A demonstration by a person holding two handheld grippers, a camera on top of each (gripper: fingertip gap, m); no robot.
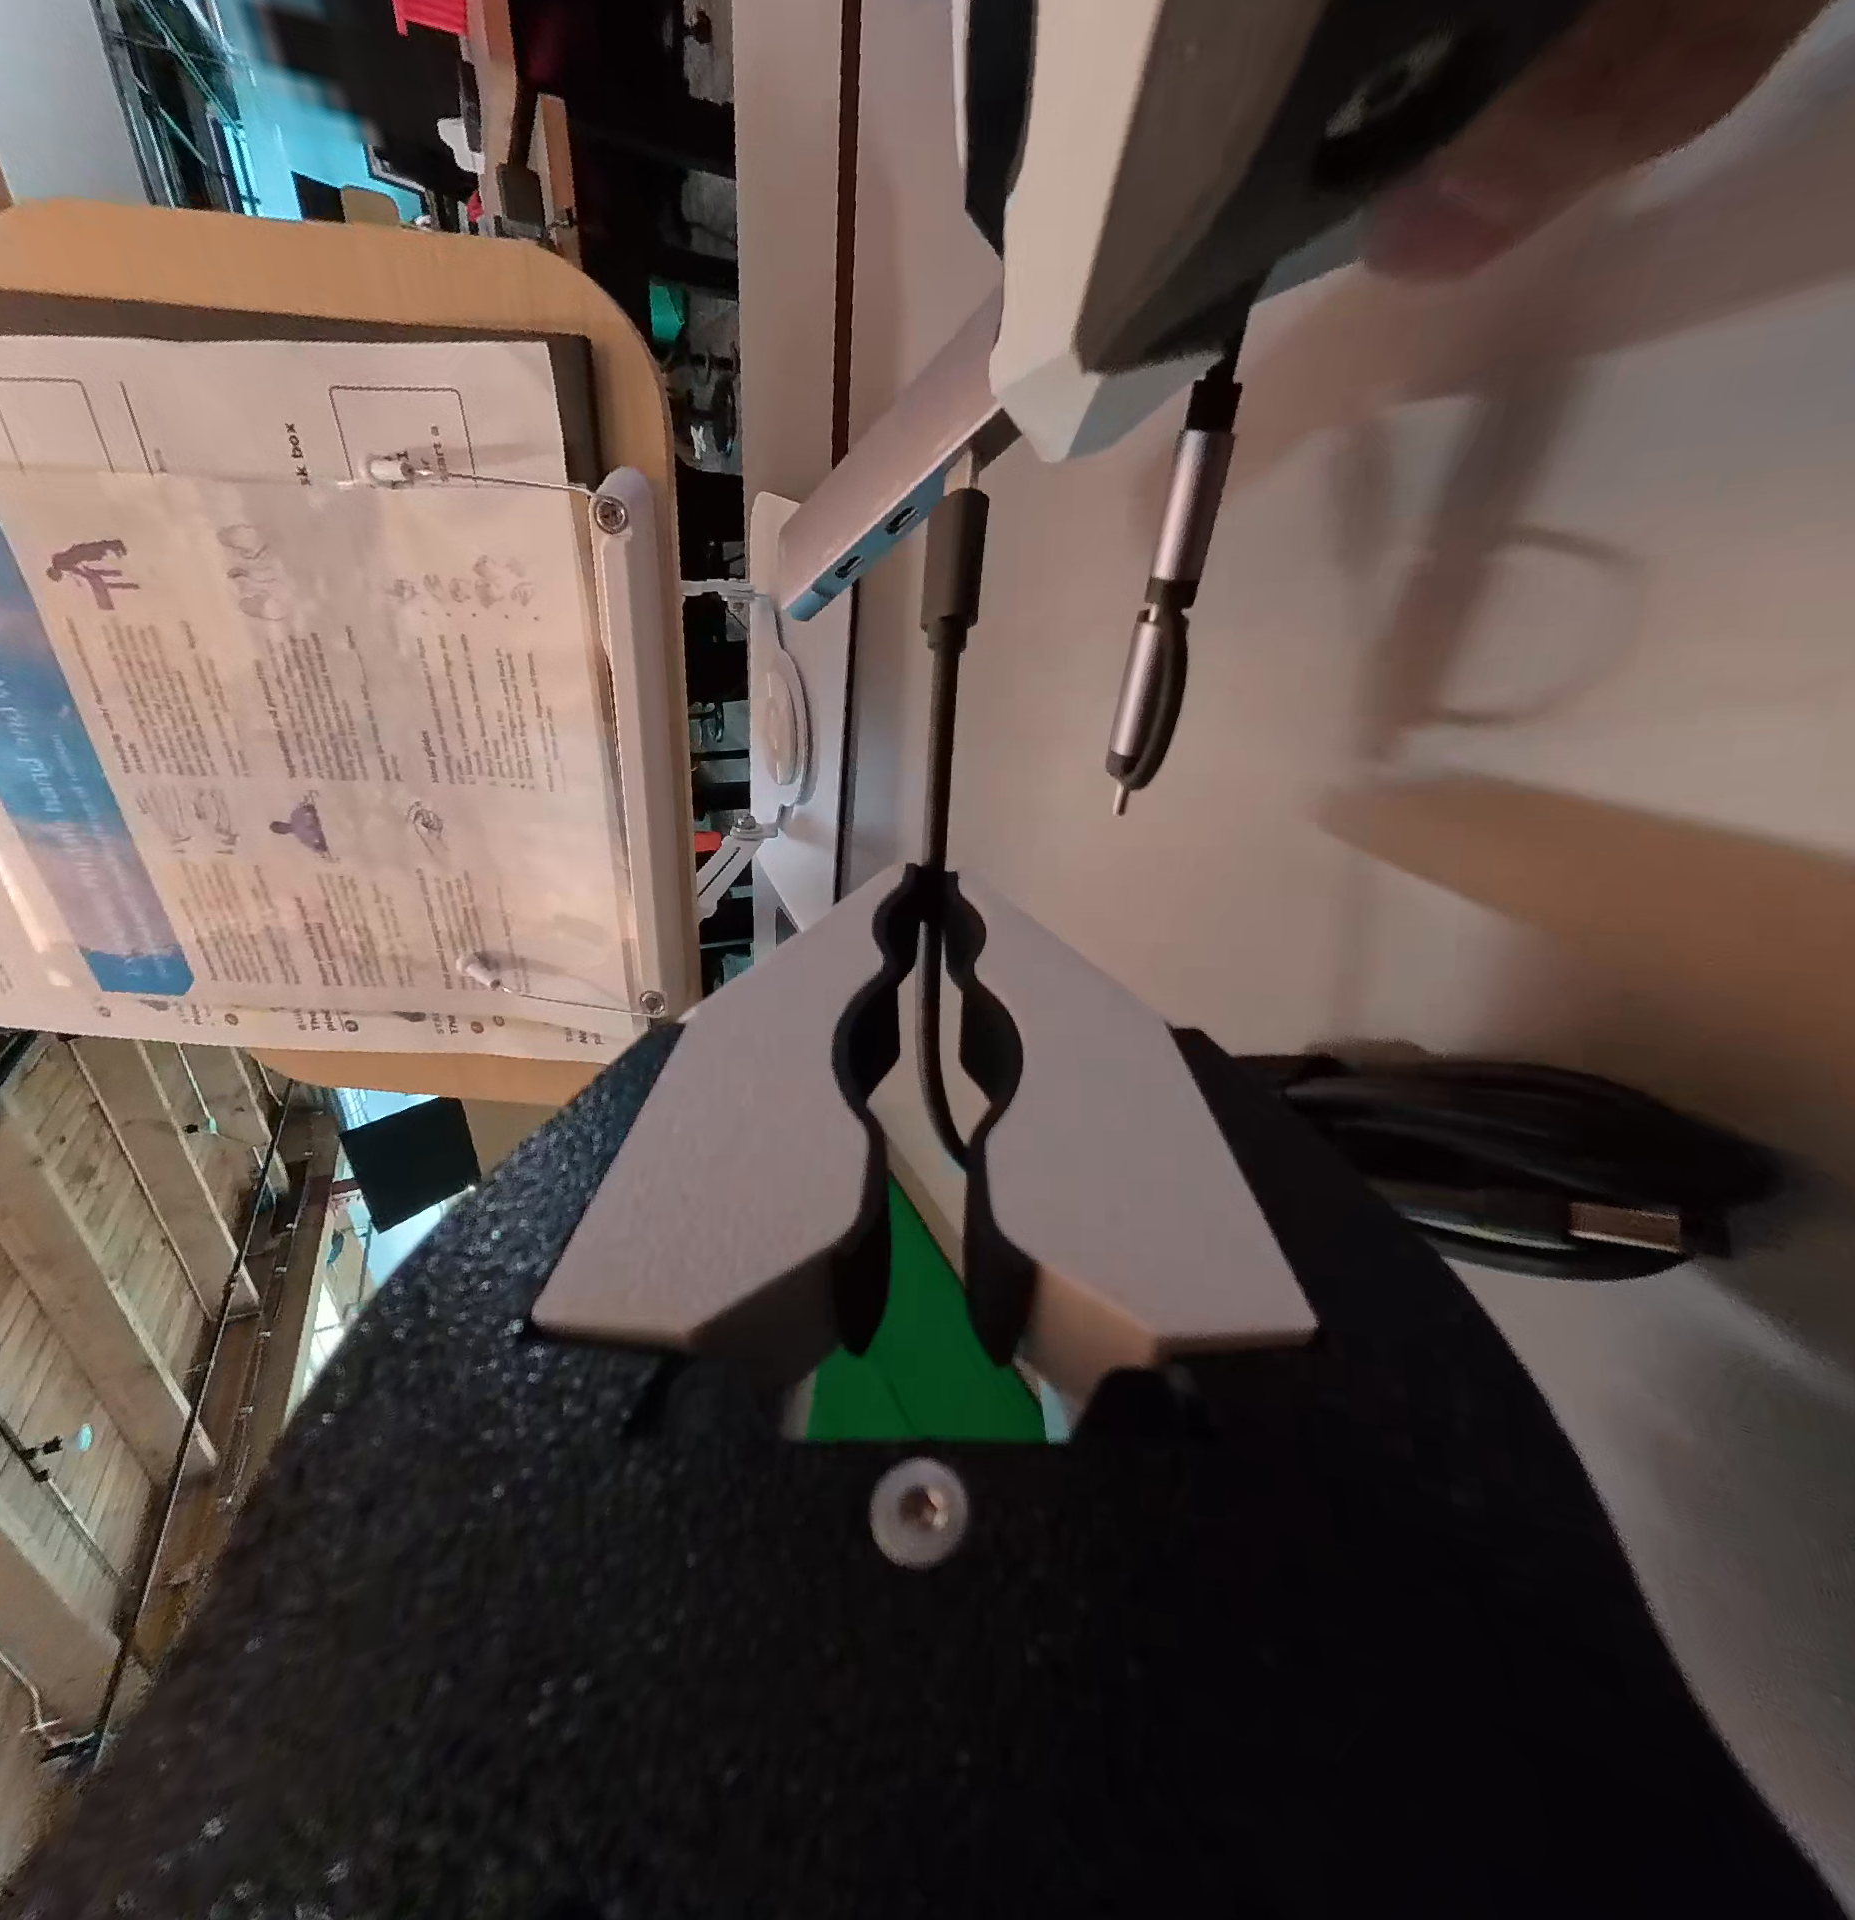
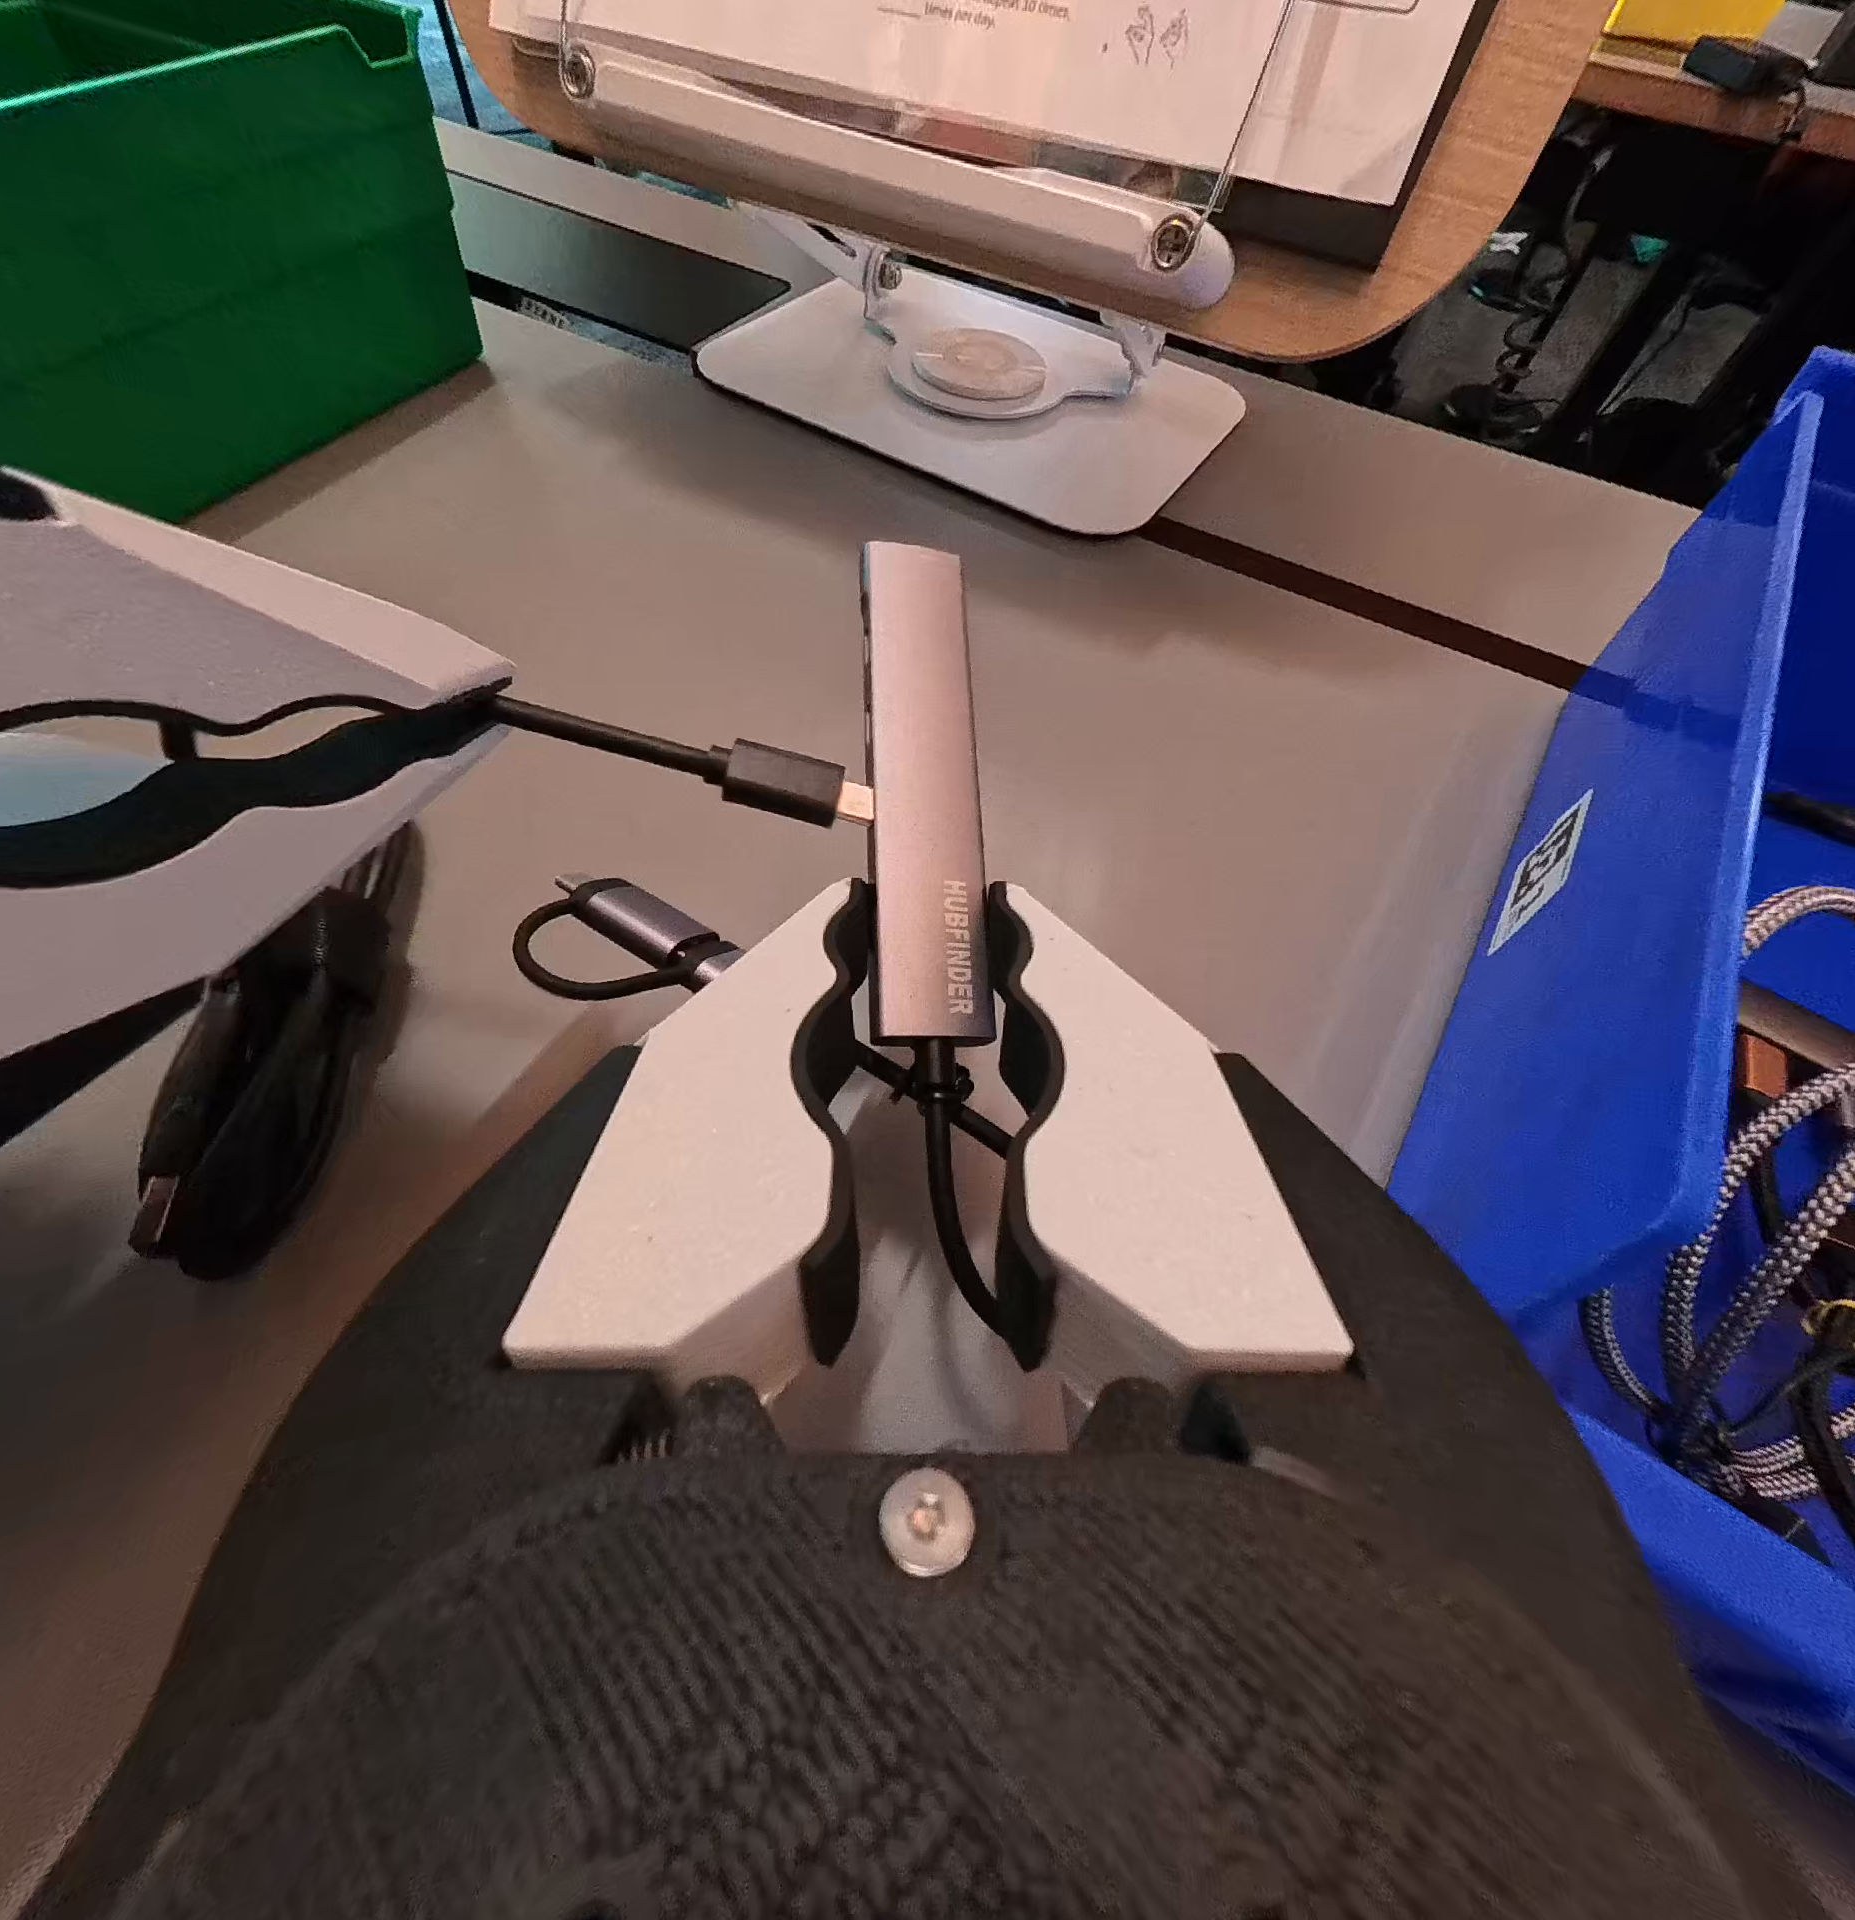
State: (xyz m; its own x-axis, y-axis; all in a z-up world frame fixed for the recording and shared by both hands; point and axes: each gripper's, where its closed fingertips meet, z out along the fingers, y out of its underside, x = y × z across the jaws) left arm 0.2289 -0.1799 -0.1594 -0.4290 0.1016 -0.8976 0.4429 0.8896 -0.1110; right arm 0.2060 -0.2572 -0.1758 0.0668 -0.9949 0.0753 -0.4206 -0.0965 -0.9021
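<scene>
The right gripper (image 2: 923, 914) has its fingers clamped on a grey hub (image 2: 921, 790) above the bench (image 2: 1266, 748), while the left gripper (image 1: 931, 881) pinches a black cable (image 1: 942, 748) whose plug (image 2: 788, 781) sits in the hub's left side.

Place: a workshop or lab workstation.
Evidence: grey worktable (image 2: 1266, 748), green bin (image 2: 196, 249), blue bin (image 2: 1629, 935) holding cables (image 2: 1754, 1195), instruction sheet stand (image 2: 964, 343).

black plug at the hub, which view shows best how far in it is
The right wrist view: the black plug appears side-on, its metal tip meeting the grey hub's edge, some metal still showing. The left wrist view looks along the cable, so the plug is foreshortened and the joint is partly hidden.
</scene>
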